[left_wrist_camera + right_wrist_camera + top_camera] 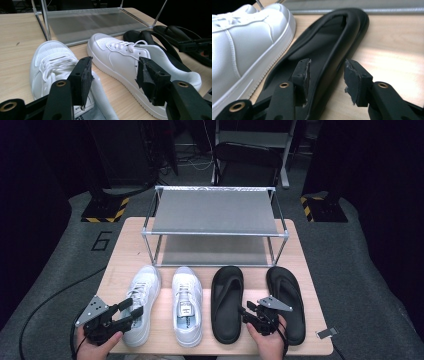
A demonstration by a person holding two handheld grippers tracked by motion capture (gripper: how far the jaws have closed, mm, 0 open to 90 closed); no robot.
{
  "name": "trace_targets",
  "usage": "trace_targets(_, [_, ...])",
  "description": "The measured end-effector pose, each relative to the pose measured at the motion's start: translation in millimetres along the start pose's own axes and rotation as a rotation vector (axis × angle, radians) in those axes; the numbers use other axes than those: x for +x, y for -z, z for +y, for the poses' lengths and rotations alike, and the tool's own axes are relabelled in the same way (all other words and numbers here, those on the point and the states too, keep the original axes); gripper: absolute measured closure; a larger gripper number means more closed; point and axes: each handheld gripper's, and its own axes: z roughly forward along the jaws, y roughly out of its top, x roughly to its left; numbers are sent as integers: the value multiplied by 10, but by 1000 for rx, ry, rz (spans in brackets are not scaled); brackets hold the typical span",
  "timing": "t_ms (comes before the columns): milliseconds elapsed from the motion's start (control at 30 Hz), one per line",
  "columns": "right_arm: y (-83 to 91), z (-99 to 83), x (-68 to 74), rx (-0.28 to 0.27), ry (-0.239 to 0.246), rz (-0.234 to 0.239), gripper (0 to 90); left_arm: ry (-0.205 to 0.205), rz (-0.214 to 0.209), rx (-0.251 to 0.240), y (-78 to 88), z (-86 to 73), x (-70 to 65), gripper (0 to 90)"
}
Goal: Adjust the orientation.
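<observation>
A wooden worktop [305,270] carries a shoe rack [214,212]. The left gripper [131,310] is spread over the left sneaker [141,305] heel; the right gripper [245,312] straddles the left sandal [226,302] edge, unpinched. Either shallow grip could be lost when lifted.

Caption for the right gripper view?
Open hand-held gripper straddling the outer edge of a black sandal beside a white sneaker.
</observation>
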Motion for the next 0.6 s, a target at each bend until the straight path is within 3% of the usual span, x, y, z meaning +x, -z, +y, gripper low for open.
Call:
trace_targets(233, [-42, -89, -35, 34, -55, 20, 552, 5, 31, -18, 56, -16, -14, 452])
trace_targets(433, [-49, -154, -7, 63, -49, 30, 667, 11, 33, -14, 101, -28, 9, 451])
trace_targets(600, [-53, -137, -25, 60, -51, 31, 685, 5, 34, -11, 96, -24, 19, 450])
